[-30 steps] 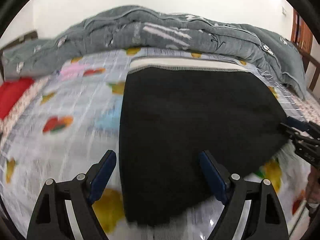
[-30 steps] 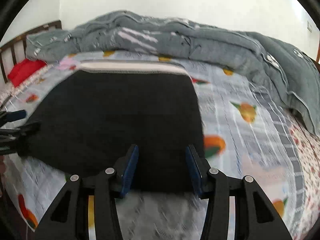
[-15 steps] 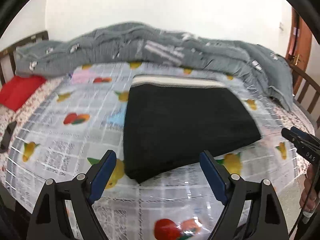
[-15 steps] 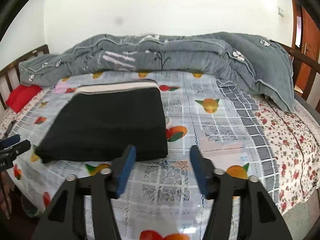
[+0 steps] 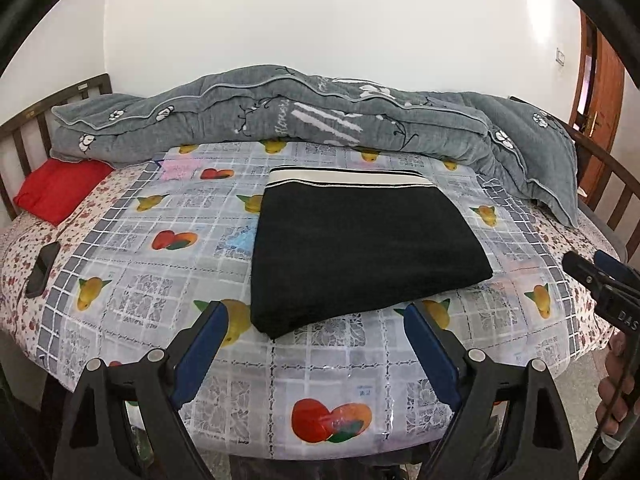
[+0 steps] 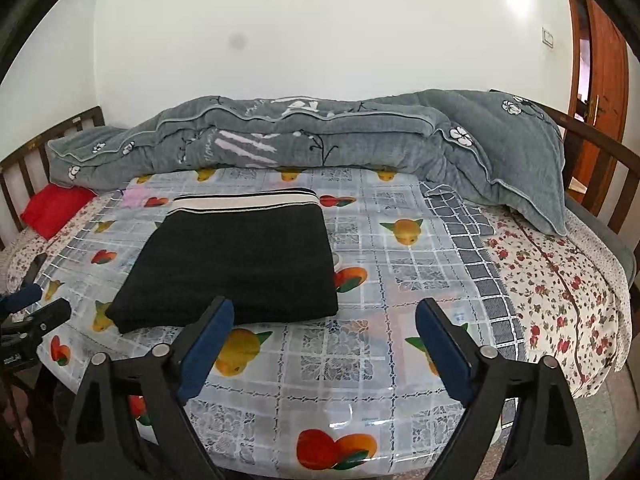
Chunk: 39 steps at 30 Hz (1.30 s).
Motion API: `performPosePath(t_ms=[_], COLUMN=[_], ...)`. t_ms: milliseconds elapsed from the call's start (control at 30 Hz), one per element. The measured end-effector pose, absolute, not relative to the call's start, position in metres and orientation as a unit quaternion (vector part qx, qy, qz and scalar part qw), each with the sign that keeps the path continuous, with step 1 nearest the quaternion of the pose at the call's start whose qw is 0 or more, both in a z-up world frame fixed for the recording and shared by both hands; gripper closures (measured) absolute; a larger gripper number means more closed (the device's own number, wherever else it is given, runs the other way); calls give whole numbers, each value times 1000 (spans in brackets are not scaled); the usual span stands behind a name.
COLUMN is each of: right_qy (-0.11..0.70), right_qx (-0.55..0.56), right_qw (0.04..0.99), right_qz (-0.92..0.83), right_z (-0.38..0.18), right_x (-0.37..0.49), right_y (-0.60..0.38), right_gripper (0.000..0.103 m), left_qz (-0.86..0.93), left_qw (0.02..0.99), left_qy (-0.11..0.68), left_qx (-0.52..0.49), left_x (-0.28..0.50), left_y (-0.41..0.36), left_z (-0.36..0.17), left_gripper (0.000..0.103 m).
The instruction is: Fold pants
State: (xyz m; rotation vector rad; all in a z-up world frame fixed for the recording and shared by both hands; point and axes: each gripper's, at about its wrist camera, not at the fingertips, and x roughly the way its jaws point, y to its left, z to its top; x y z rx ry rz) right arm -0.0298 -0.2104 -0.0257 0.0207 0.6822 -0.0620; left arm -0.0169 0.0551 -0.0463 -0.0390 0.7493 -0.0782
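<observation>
The black pants [image 5: 360, 248] lie folded in a flat rectangle on the bed's fruit-print plastic sheet [image 5: 132, 280], with the cream striped waistband at the far end. My left gripper [image 5: 312, 320] hangs above the bed's near edge, short of the near fold, jaws wide and still opening, nothing between them. My right gripper [image 6: 325, 312] is off the near right corner of the pants [image 6: 240, 264], its jaws opening wide and empty. Each gripper shows at the edge of the other's view: the right gripper [image 5: 586, 262], the left gripper [image 6: 50, 300].
A rolled grey quilt [image 5: 280, 116] runs along the far side by the wall. A red pillow [image 5: 60, 188] and a dark flat phone-like object [image 5: 42, 268] lie at the left. Wooden bed rails [image 6: 592, 160] stand at both ends, with a door [image 6: 604, 64] at the right. A hand [image 5: 616, 392] holds the right gripper.
Both grippers have drawn back and up from the pants, which now sit smaller and sharper in both views. The right jaws have spread from narrow to wide. The pants have stayed put.
</observation>
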Motion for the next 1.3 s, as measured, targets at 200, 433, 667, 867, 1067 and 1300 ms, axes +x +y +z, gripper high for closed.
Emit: performPosePath(t_ms=[200, 433, 667, 867, 1067, 1300], right_qy=[341, 344, 344, 343, 343, 342], right_qx=[8, 6, 10, 10, 9, 9], right_qw=[940, 939, 939, 939, 939, 940], right_qz=[-25, -22, -21, -19, -19, -17], right_z=[-30, -34, -33, -33, -32, -30], right_x=[-35, -38, -38, -39, -40, -40], right_y=[-207, -206, -204, -205, -203, -203], right_gripper=[12, 11, 11, 11, 11, 11], left_qz=[-30, -27, -29, -29, -29, -29], left_qw=[933, 934, 935, 935, 935, 935], left_qy=[359, 355, 354, 353, 354, 354], left_qx=[-15, -15, -14, -10, -11, -10], left_x=[-24, -25, -26, -27, -26, -26], left_y=[56, 59, 59, 58, 59, 60], left_z=[-43, -40, -40, -40, -40, -39], left_gripper=[14, 14, 14, 14, 14, 14])
